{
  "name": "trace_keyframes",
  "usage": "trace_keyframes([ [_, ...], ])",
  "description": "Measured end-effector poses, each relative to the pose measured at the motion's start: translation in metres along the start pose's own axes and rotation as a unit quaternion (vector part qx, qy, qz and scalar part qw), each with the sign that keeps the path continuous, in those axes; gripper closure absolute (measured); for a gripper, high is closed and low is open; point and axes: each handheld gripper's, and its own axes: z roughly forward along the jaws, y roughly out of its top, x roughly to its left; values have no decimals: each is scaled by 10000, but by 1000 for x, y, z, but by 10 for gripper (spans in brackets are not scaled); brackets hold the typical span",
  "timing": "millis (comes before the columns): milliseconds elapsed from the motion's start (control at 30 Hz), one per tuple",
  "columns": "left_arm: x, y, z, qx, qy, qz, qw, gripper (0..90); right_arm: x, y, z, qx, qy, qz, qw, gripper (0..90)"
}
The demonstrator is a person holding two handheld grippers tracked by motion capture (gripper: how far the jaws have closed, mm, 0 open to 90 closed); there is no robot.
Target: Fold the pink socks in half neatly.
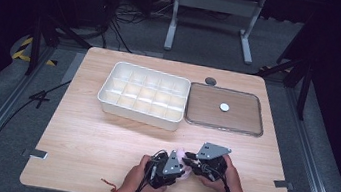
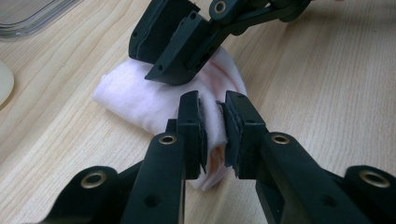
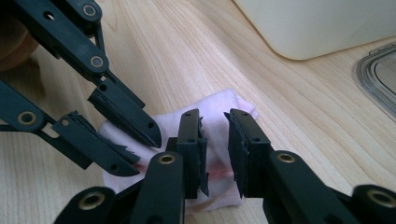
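Pink-and-white folded cloth [image 2: 140,93] lies on the bench [image 1: 101,142] at the lower centre of the high view, between my two tools. My left hand-held gripper [image 2: 215,133] is clamped on one bunched end of it. My right hand-held gripper [image 3: 215,144] straddles the other end, its pads on the fabric. A white compartment tray [image 1: 144,95] and its clear lid [image 1: 224,108] sit higher up.

In the high view, the small pale pink folded cloth [image 1: 182,154] lies mostly hidden under both grippers. The clear plastic lid [image 2: 32,18] is cut by the left gripper view's top edge.
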Motion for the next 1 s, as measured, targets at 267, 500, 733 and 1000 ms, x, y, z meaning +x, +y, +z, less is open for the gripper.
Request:
trace_keyframes([
  [267,-3,2,-8,36,-106,127,9999,823,-2,-3,1,29,12,-50,10000,823],
  [500,-3,5,-10,-29,-73,166,9998,832,-3,-5,2,-4,23,-9,10000,854],
  [733,-9,7,-5,-94,-113,231,9996,828,-2,-5,2,16,3,-20,10000,862],
  [1000,-11,10,0,-327,-126,135,9993,827,-2,-5,2,13,-8,23,10000,876],
])
